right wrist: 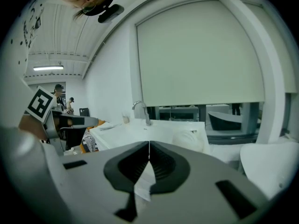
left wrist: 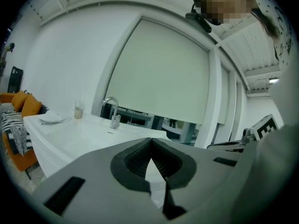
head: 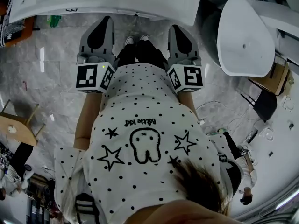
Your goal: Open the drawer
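Head view: left gripper (head: 104, 20) at 11 o'clock and right gripper (head: 176, 28) at 1 o'clock, side by side and apart. Both are aimed at the white sink counter (head: 117, 1) at 12 o'clock, and the person's shoes (head: 136, 40) stand between them on the marble floor (head: 56, 55). Left gripper view and right gripper view: each pair of jaws is pressed together at the tips, pinching nothing. A chrome faucet (left wrist: 112, 112) stands on the counter top beyond, with a small cup (left wrist: 78, 111) at its 9 o'clock. The drawer cannot be picked out in any view; only part of the counter's front shows.
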A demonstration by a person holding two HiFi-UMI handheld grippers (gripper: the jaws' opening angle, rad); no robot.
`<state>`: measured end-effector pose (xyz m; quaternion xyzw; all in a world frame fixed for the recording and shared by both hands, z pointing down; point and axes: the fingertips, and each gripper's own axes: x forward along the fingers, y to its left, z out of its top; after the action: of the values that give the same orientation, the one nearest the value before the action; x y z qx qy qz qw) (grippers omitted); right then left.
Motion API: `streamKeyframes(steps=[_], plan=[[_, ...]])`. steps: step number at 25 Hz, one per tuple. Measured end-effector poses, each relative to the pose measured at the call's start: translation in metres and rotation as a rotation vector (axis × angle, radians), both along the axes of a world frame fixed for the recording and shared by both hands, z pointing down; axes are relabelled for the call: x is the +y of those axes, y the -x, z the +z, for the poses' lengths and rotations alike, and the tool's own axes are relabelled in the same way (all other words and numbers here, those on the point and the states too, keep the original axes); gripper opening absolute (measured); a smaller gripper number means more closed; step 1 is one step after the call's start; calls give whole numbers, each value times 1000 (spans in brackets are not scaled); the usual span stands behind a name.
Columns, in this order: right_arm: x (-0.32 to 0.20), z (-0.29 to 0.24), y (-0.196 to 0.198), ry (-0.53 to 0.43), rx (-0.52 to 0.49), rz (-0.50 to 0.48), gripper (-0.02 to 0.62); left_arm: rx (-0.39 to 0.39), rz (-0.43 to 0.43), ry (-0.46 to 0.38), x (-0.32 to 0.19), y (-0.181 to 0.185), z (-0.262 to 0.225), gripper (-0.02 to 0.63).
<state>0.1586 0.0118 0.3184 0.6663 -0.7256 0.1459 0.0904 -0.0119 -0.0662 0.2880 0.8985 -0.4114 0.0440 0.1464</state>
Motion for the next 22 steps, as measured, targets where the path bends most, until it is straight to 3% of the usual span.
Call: streamKeyframes(steps=[15, 22], plan=[[-13, -12, -2, -40, 33, -28, 14, 28, -64, -58, -16, 13, -14, 5], [-12, -12, -1, -44, 40, -35, 14, 45, -58, -44, -11, 8, -9, 5]])
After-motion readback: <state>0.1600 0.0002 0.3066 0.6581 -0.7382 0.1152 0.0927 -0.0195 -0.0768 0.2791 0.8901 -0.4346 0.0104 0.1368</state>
